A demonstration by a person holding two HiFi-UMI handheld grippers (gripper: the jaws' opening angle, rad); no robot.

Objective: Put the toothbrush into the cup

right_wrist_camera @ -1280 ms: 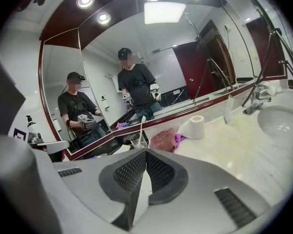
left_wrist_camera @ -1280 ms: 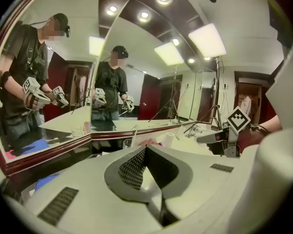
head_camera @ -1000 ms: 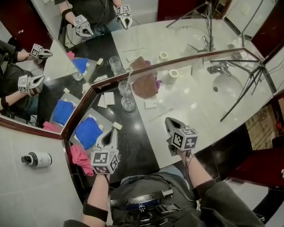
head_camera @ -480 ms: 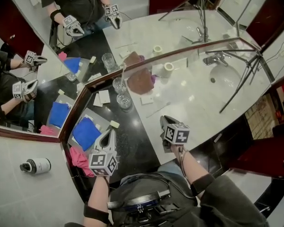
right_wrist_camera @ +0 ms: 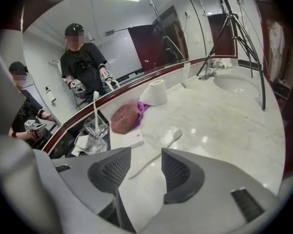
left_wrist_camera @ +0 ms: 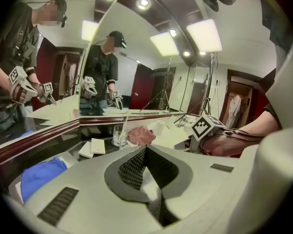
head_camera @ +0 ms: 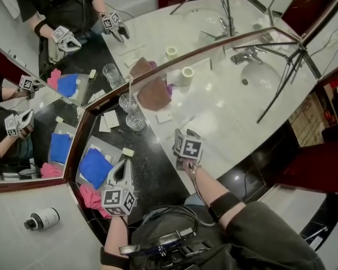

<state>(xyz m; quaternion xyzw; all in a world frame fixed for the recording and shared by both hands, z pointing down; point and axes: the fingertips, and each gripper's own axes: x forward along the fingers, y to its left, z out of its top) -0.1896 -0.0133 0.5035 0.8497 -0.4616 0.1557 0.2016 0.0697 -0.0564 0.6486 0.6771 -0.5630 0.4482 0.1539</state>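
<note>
Two cups (head_camera: 136, 121), one loose toothbrush (right_wrist_camera: 158, 152); right gripper (right_wrist_camera: 145, 156) jaws just opened, empty; left gripper (left_wrist_camera: 145, 152) jaws shut.

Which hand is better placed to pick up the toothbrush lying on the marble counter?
Right. The right claw, its jaws just opening with nothing pressed between them, points at the toothbrush lined up with its gap. The left claw is shut, off over the black countertop.

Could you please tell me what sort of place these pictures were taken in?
Most likely a bathroom vanity: a washbasin with a faucet sits in a pale counter, a large mirror runs behind it, and a toothbrush lies near glass cups.
</note>
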